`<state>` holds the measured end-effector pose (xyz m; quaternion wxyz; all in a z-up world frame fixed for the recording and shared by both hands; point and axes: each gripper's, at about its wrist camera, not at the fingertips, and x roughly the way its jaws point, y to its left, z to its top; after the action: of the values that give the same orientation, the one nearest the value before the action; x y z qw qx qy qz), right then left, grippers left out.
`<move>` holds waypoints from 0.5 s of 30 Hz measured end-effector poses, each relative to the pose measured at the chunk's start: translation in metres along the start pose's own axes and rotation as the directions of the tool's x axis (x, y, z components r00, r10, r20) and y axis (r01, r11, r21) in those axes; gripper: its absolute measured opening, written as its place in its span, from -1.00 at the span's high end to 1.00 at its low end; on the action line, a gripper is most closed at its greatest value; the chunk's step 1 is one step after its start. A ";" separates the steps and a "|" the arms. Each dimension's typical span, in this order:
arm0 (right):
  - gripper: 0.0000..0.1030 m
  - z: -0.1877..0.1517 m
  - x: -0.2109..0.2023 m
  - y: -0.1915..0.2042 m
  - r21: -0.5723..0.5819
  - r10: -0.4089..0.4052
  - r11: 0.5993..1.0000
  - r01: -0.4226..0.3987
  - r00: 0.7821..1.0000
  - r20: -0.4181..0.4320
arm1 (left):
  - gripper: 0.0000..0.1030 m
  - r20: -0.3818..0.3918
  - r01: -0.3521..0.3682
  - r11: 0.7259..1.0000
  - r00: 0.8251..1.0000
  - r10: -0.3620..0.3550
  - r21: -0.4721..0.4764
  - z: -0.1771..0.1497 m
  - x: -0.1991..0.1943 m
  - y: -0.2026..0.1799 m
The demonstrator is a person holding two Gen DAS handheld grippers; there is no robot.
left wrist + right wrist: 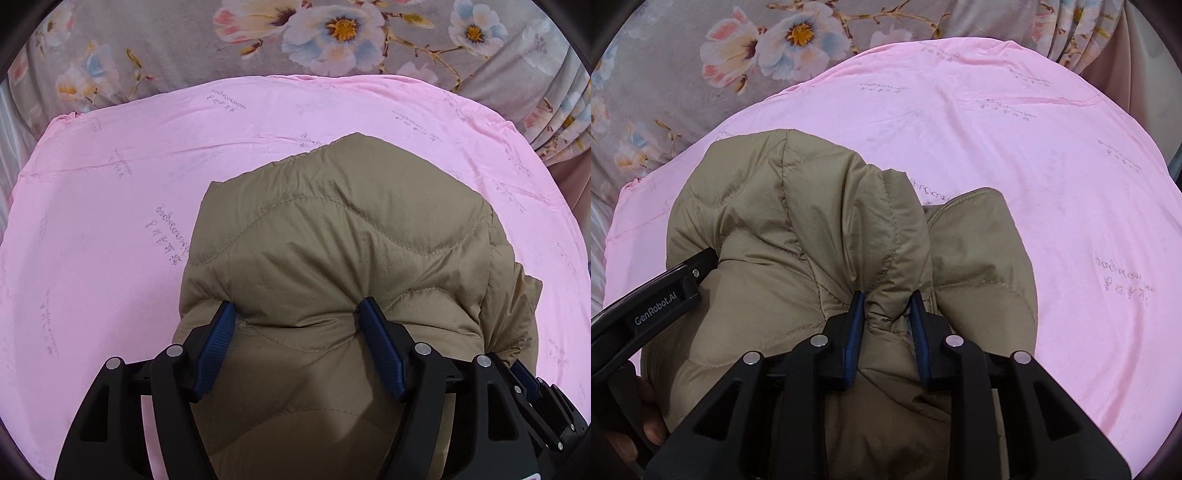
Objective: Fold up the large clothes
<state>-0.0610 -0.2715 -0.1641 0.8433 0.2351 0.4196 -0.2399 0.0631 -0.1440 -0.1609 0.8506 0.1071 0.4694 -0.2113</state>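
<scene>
A khaki quilted puffer jacket (332,236) lies bunched on a pink sheet (110,229). My left gripper (297,308) has its blue fingers set wide apart around a thick fold of the jacket, pressing into it. In the right wrist view the jacket (768,229) is gathered into folds, and my right gripper (886,299) is shut on a narrow bunch of its fabric. The left gripper's black body (661,299) shows at the left of that view, beside the jacket. The right gripper's edge (546,402) shows at the lower right of the left wrist view.
The pink sheet (1052,184) covers the surface around the jacket. A grey floral bedspread (332,33) lies beyond it, also in the right wrist view (701,66). Pleated floral fabric (565,110) hangs at the far right.
</scene>
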 end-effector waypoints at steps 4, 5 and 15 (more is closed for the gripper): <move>0.52 -0.002 0.005 -0.002 -0.008 0.006 1.000 -0.006 1.000 0.015 | -0.40 0.017 -0.012 1.000 1.000 0.012 0.000 -0.002 0.006 -0.002; 0.52 -0.003 0.006 -0.002 -0.010 0.006 1.000 -0.006 1.000 0.019 | -0.41 0.023 -0.015 1.000 1.000 0.015 -0.001 -0.003 0.007 -0.003; 0.52 -0.008 0.010 -0.001 -0.024 0.003 1.000 -0.001 0.999 0.054 | -0.44 0.066 -0.068 0.997 0.996 0.067 0.021 -0.008 0.013 -0.012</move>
<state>-0.0616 -0.2695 -0.1768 0.8573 0.2190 0.3991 -0.2403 0.0575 -0.1552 -0.1761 0.8709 0.1257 0.4348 -0.1913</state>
